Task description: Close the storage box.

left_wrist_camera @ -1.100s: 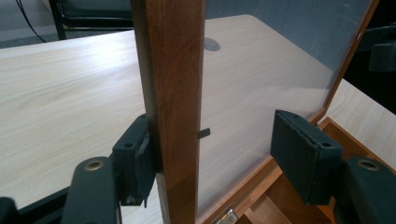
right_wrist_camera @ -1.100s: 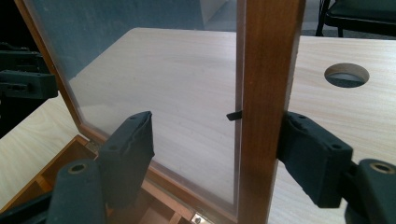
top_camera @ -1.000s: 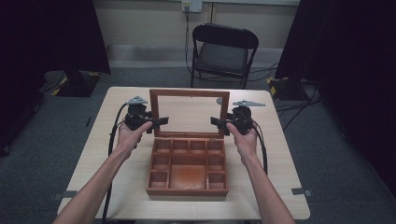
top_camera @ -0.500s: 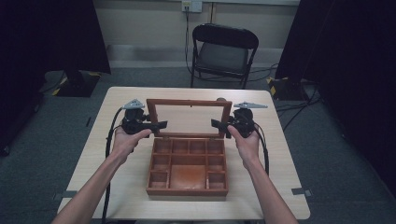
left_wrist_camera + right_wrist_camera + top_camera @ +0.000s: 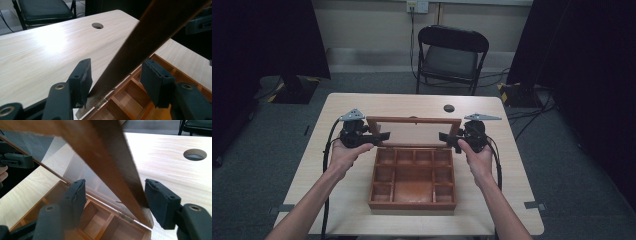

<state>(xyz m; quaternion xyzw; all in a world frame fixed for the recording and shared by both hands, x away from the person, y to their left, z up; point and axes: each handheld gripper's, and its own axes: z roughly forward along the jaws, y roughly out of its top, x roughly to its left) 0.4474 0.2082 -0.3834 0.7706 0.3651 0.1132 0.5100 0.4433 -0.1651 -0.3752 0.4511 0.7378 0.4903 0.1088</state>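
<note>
A brown wooden box (image 5: 412,204) with several compartments sits open on the table. Its hinged, glass-paned lid (image 5: 414,120) stands tilted above the back edge. My left gripper (image 5: 384,136) is open at the lid's left frame bar. In the left gripper view the bar (image 5: 150,32) passes between the jaws of the left gripper (image 5: 116,75), and the left pad (image 5: 81,81) touches it. My right gripper (image 5: 443,136) is open at the lid's right bar. In the right gripper view that bar (image 5: 107,152) runs between the jaws of the right gripper (image 5: 115,197), close to the right pad (image 5: 160,202).
The light wooden table (image 5: 362,105) has a round cable hole (image 5: 448,108) behind the box. A black folding chair (image 5: 452,55) stands beyond the far edge. Cables trail from both grippers along the forearms. Bare table lies to either side of the box.
The lid's top edge has come down toward the box over the last second. Both grippers moved with it, staying at its side bars.
</note>
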